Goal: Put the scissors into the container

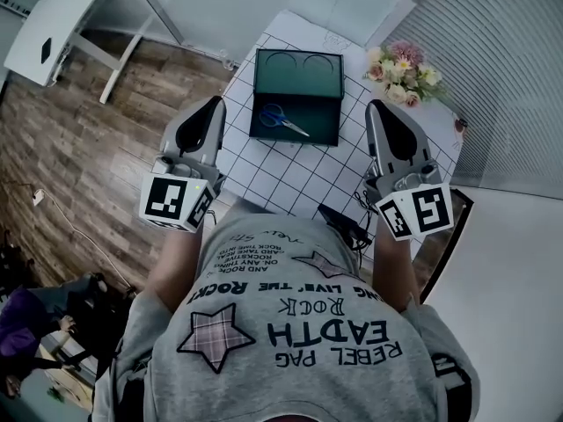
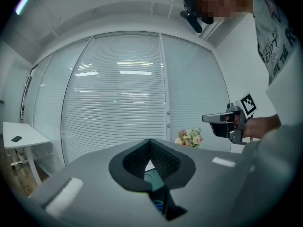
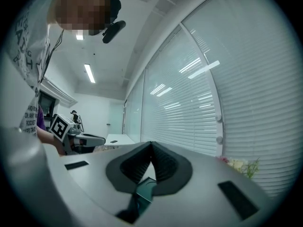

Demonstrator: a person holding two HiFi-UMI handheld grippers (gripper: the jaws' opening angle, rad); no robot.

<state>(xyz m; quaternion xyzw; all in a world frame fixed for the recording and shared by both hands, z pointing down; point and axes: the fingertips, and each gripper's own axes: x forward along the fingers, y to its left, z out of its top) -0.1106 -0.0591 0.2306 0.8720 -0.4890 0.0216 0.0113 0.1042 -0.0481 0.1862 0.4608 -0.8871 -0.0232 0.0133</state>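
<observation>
A dark green container (image 1: 327,128) lies open on the white gridded table (image 1: 264,170), its lid (image 1: 299,73) folded back. Blue-handled scissors (image 1: 281,119) rest inside its tray. My left gripper (image 1: 215,101) hovers at the container's left side and my right gripper (image 1: 374,105) at its right side; both point level, are shut and hold nothing. In the left gripper view the jaws (image 2: 150,141) meet at the tip, with a sliver of the container and a blue handle (image 2: 157,205) below them. The right gripper view shows touching jaws (image 3: 151,144) and a bit of the container (image 3: 144,189).
A bunch of flowers (image 1: 403,73) stands at the table's far right corner, by the window blinds. A white desk (image 1: 53,33) stands on the wooden floor at the far left. Black cables (image 1: 347,222) lie at the table's near edge.
</observation>
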